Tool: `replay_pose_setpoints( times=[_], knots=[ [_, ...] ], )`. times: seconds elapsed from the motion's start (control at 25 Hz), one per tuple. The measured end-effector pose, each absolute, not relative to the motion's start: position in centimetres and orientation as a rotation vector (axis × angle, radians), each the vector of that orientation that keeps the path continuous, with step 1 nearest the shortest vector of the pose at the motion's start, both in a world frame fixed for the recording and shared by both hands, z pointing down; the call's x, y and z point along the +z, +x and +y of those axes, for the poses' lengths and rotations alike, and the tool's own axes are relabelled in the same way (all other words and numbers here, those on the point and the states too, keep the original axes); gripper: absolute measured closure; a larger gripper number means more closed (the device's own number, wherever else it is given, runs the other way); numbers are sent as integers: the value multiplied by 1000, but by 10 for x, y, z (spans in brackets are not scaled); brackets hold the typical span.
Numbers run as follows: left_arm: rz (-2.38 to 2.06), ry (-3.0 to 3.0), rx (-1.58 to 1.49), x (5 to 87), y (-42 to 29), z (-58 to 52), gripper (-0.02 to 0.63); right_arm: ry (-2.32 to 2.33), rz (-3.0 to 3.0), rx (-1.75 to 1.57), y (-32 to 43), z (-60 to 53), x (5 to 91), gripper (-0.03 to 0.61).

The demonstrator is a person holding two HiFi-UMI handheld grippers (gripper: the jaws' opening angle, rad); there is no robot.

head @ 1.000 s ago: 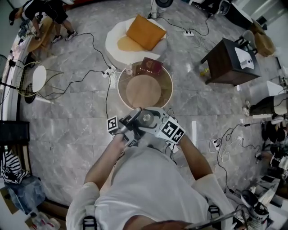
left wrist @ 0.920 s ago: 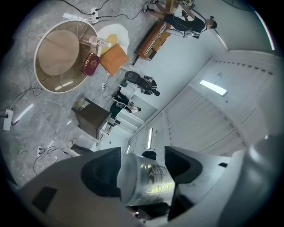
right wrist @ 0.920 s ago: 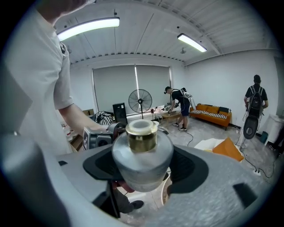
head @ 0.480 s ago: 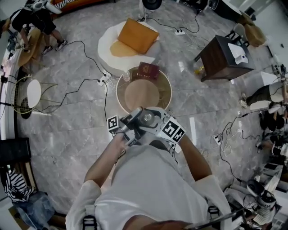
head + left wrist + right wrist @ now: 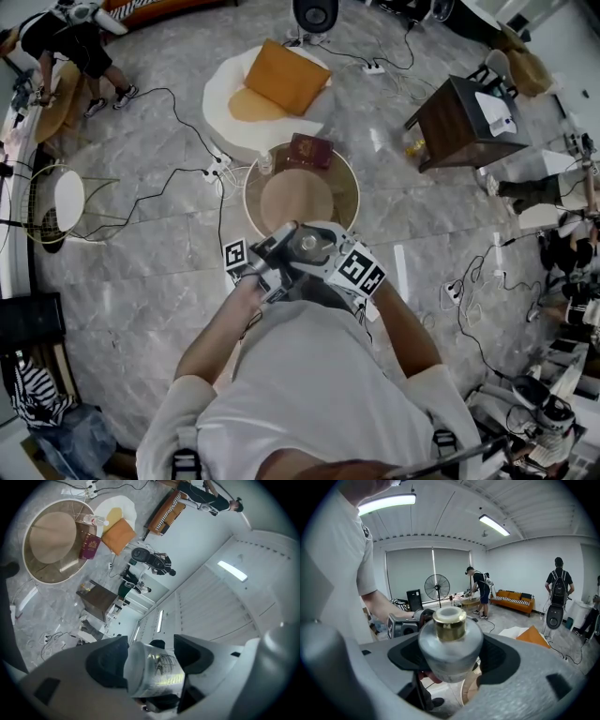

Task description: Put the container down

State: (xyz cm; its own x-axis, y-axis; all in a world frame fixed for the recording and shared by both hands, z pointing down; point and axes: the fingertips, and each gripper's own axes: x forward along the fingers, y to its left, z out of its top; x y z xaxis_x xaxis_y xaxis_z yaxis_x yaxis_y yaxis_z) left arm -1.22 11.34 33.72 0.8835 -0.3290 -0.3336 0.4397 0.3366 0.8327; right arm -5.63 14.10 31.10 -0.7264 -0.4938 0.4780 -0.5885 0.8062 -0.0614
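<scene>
My right gripper (image 5: 450,651) is shut on the container (image 5: 450,644), a frosted round jar with a gold neck (image 5: 449,624) that stands upright between the jaws. My left gripper (image 5: 152,660) is shut on a clear cap (image 5: 154,672), a see-through cylinder with faint print. In the head view the left gripper (image 5: 274,251) and right gripper (image 5: 319,248) meet close in front of my chest, with the container (image 5: 306,245) between them. They hang over the near rim of the round glass table (image 5: 349,187). The left gripper's marker cube (image 5: 404,625) shows just behind the container.
On the table's far side lie a dark red booklet (image 5: 310,150) and a small bottle (image 5: 266,164). Beyond it sits a white beanbag with an orange cushion (image 5: 286,75). A dark side table (image 5: 459,122) stands at the right. Cables (image 5: 178,178) trail over the marble floor.
Both grippers stay together in front of me, holding the same things. The head view has shifted slightly, so the table sits a little farther up the frame.
</scene>
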Motion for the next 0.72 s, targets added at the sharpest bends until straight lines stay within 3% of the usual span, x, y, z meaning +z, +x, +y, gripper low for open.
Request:
replay_pose_setpoints(
  times=[0.72],
  knots=[
    [16, 1125, -581, 368, 51, 32, 314, 657, -2556, 288, 11, 63, 339, 242]
  ],
)
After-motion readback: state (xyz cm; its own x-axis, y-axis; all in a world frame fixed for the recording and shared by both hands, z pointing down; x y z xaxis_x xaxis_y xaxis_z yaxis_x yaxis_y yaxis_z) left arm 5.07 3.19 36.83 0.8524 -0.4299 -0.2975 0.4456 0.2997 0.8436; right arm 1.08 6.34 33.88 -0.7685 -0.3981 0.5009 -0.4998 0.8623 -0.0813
